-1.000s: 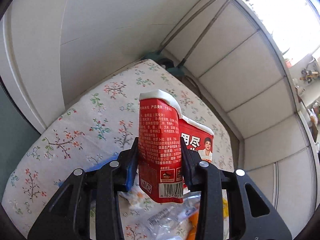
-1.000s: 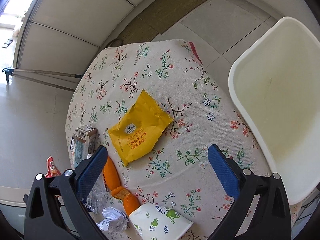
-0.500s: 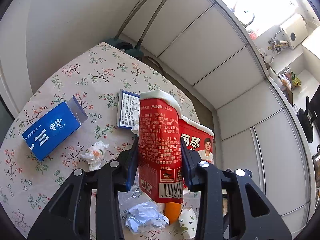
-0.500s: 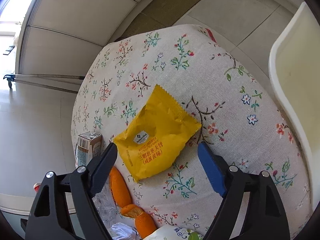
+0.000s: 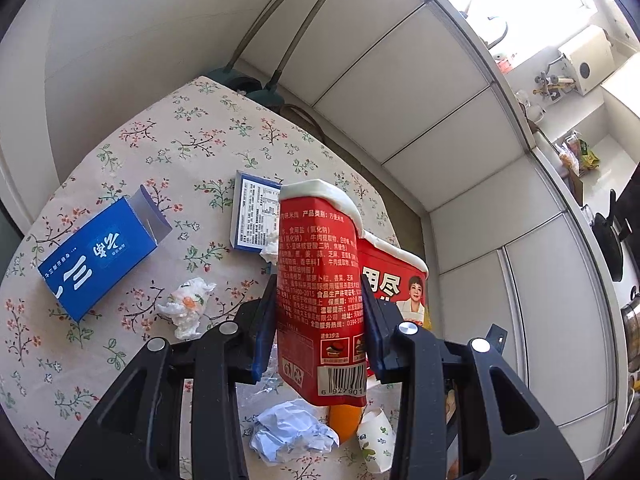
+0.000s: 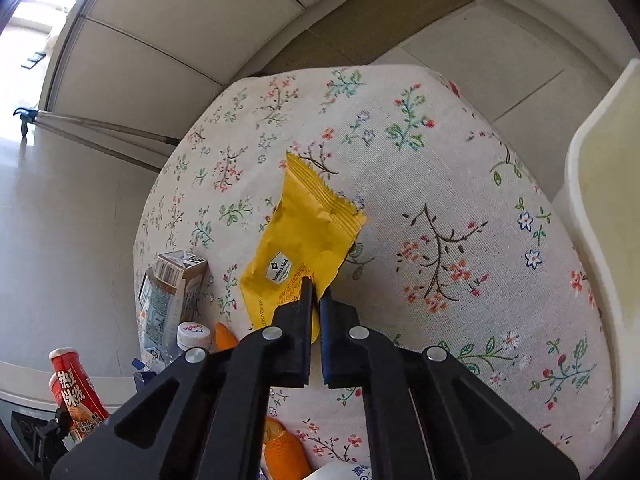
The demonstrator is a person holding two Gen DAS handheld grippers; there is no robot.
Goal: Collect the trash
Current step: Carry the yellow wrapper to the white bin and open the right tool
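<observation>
since the right gripper [image 6: 315, 300] is pinched on the yellow wrapper's [image 6: 304, 232] edge on the tablecloth [image 6: 460, 184] and the left gripper [image 5: 318, 308] squeezes the red cup [image 5: 320, 300], lift slowly so it doesn't slip.

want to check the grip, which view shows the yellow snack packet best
The right wrist view: the yellow snack packet lies flat on the floral tablecloth, label visible, with the right gripper shut on its near edge. The left wrist view does not show the packet clearly.
</observation>
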